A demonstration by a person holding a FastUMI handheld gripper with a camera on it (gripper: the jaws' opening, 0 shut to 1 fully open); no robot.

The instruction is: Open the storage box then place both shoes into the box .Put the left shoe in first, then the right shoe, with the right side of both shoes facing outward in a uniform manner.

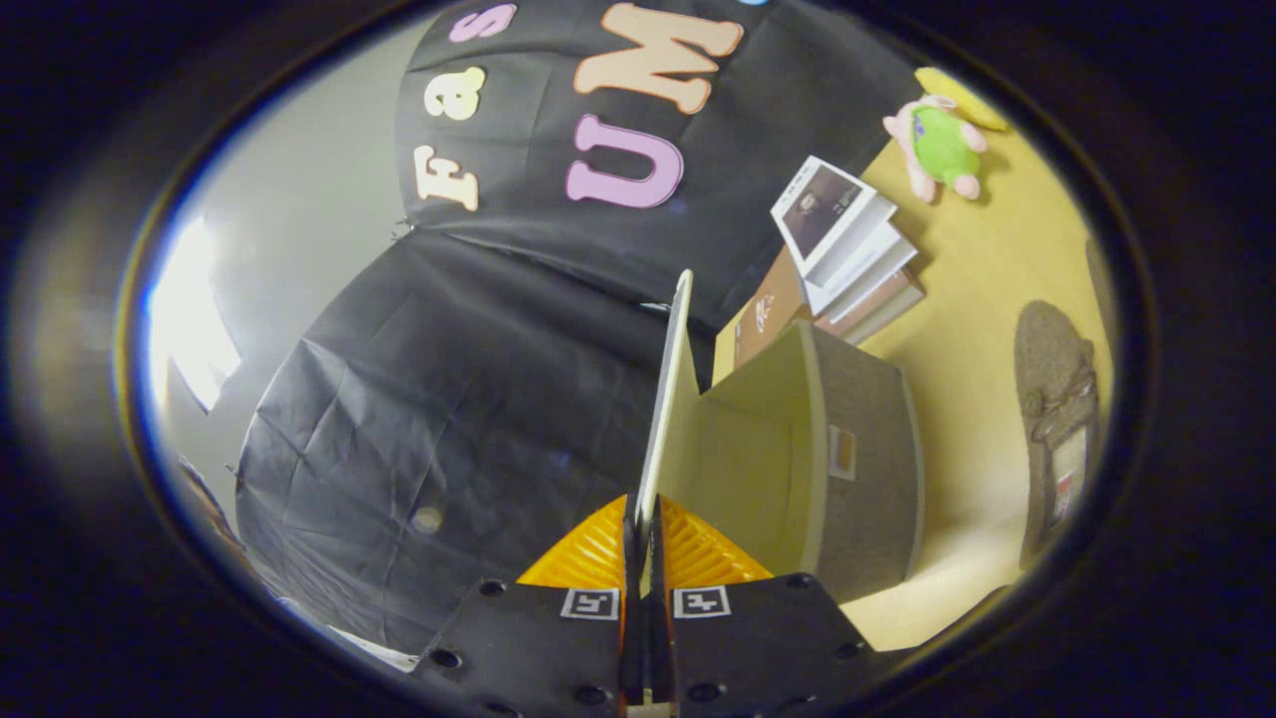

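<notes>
Staged home booth: black cloth wall [478,399]; stacked books [847,259] and plush toy [942,145] beyond storage box [847,449] on yellow floor [977,299].

The storage box [857,469] stands open, its hollow free to enter, with its lid [670,389] raised edge-on and pinched in the gripper [646,538] jaws. Beyond the box, stacked books [847,259] crowd close; beside it lies a shoe [1057,399], with bare surface [967,329] between.

Dim booth, white glare beyond the cloth, strong fisheye bending, soft edges.
</notes>
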